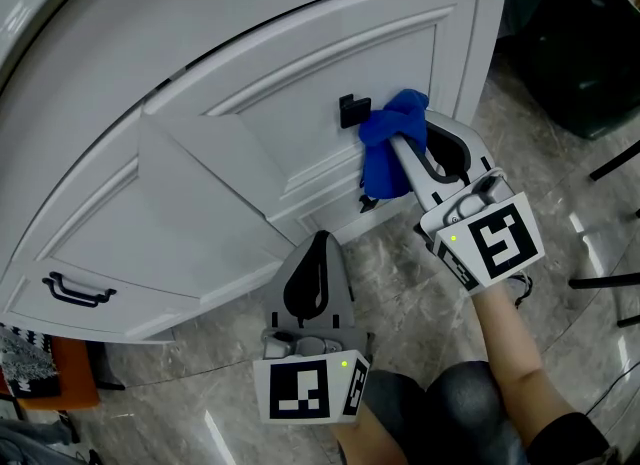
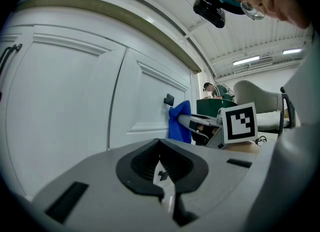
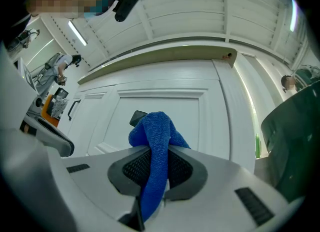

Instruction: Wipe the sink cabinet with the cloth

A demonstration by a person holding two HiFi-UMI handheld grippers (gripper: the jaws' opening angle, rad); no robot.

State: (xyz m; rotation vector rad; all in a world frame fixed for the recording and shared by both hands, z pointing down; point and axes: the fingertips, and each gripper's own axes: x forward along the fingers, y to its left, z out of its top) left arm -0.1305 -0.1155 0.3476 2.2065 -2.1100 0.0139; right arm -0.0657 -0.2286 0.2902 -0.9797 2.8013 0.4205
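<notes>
While idling the closed, empty left tongs [image 1: 321, 241], wiping the sink cabinet [image 1: 300, 93] at one o'clock with right tongs [image 1: 403, 145] clamping the cloth [image 1: 383, 168], seemingly mid-task.

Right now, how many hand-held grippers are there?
2: the left hand-held gripper, shut and empty, near the cabinet; the right hand-held gripper clamps the blue cloth beside the black knob.

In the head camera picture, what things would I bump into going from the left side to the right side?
Black bar handle → left gripper → blue cloth → person's forearm.
</notes>
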